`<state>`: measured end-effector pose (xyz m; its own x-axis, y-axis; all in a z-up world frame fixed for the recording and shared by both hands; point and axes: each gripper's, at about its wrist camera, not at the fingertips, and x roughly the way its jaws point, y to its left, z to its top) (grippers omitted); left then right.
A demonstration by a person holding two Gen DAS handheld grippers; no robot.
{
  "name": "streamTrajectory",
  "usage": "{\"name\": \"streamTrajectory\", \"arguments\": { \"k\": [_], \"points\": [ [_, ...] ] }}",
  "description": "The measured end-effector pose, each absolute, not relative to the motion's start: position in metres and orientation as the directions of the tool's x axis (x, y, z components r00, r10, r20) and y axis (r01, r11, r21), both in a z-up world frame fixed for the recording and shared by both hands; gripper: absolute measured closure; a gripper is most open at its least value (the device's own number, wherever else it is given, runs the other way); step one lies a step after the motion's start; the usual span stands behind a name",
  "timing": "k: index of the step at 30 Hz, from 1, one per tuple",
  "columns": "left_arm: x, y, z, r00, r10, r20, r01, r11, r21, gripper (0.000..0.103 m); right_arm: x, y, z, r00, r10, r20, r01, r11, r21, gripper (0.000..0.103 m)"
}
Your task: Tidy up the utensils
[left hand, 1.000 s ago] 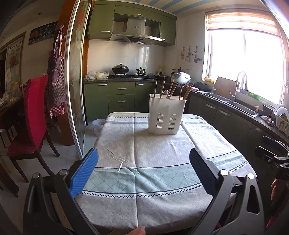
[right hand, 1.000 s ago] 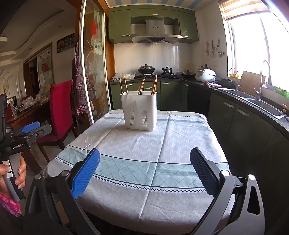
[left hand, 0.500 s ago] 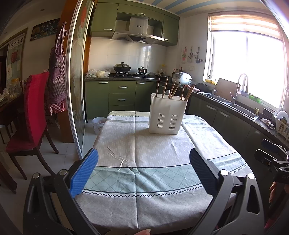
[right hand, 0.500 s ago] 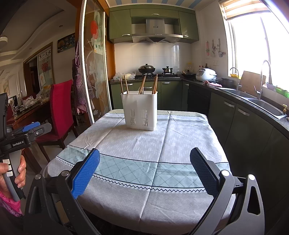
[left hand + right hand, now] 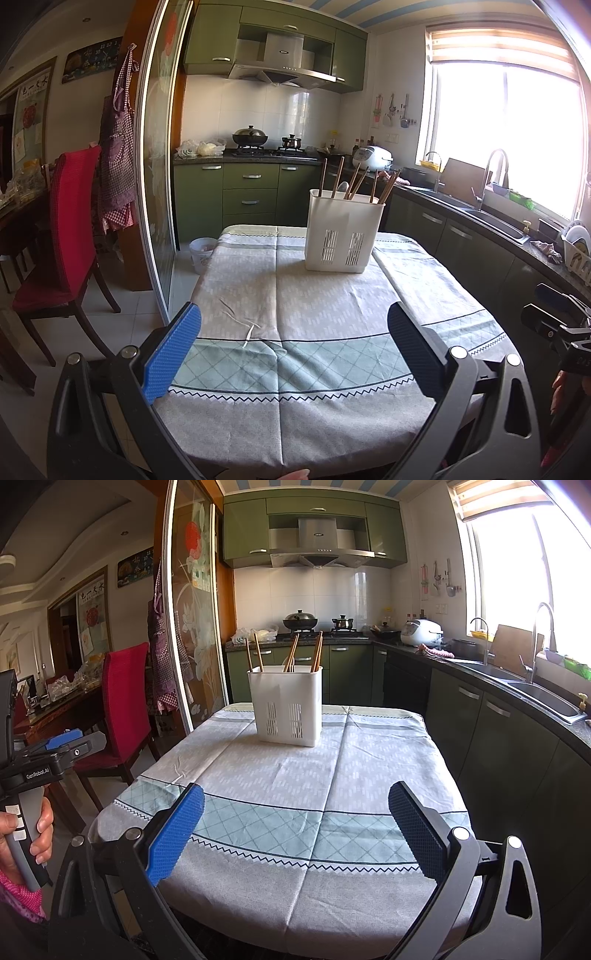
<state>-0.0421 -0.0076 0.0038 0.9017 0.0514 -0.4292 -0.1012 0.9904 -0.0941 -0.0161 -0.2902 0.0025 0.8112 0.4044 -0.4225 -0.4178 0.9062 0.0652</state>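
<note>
A white slotted utensil holder [image 5: 342, 232] stands at the far end of the table; it also shows in the right wrist view [image 5: 286, 706]. Several brown chopsticks [image 5: 354, 181] stick up out of it, also in the right wrist view [image 5: 291, 652]. A pale utensil tip peeks out among them. My left gripper [image 5: 293, 349] is open and empty, over the near table edge. My right gripper [image 5: 295, 832] is open and empty at the same near edge. Each gripper shows at the side of the other's view: the right gripper's body [image 5: 561, 325] and the left gripper's body [image 5: 48, 757].
The table wears a grey and green patterned cloth [image 5: 314, 317]. A red chair [image 5: 70, 229] and a glass sliding door [image 5: 159, 177] stand left. Green counters with a sink [image 5: 543, 694] run along the right. A small bin [image 5: 201, 253] sits on the floor.
The left view has shifted slightly, the holder sitting a bit lower and further right in it. Both grippers stay open and empty. The right view is nearly unchanged.
</note>
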Motion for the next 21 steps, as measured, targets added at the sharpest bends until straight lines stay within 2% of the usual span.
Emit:
{"name": "streamTrajectory", "arguments": {
  "k": [4, 10, 16, 21],
  "points": [
    [-0.039, -0.007, 0.002, 0.896, 0.053, -0.441, -0.105, 0.990, -0.095, 0.007, -0.016, -0.291, 0.000, 0.810, 0.405, -0.425, -0.419, 0.906, 0.065, 0.005],
    [-0.040, -0.005, 0.003, 0.911, 0.048, -0.409, -0.098, 0.990, -0.102, 0.007, -0.017, -0.289, -0.004, 0.808, 0.405, -0.428, -0.421, 0.905, 0.063, 0.005],
    [-0.036, -0.001, 0.001, 0.895, 0.076, -0.440, -0.130, 0.987, -0.094, 0.007, -0.015, -0.289, -0.007, 0.804, 0.406, -0.435, -0.422, 0.904, 0.063, 0.005],
    [-0.035, 0.006, -0.001, 0.895, 0.053, -0.444, -0.123, 0.984, -0.131, 0.007, -0.014, -0.288, -0.008, 0.801, 0.406, -0.439, -0.424, 0.903, 0.062, 0.005]
  ]
}}
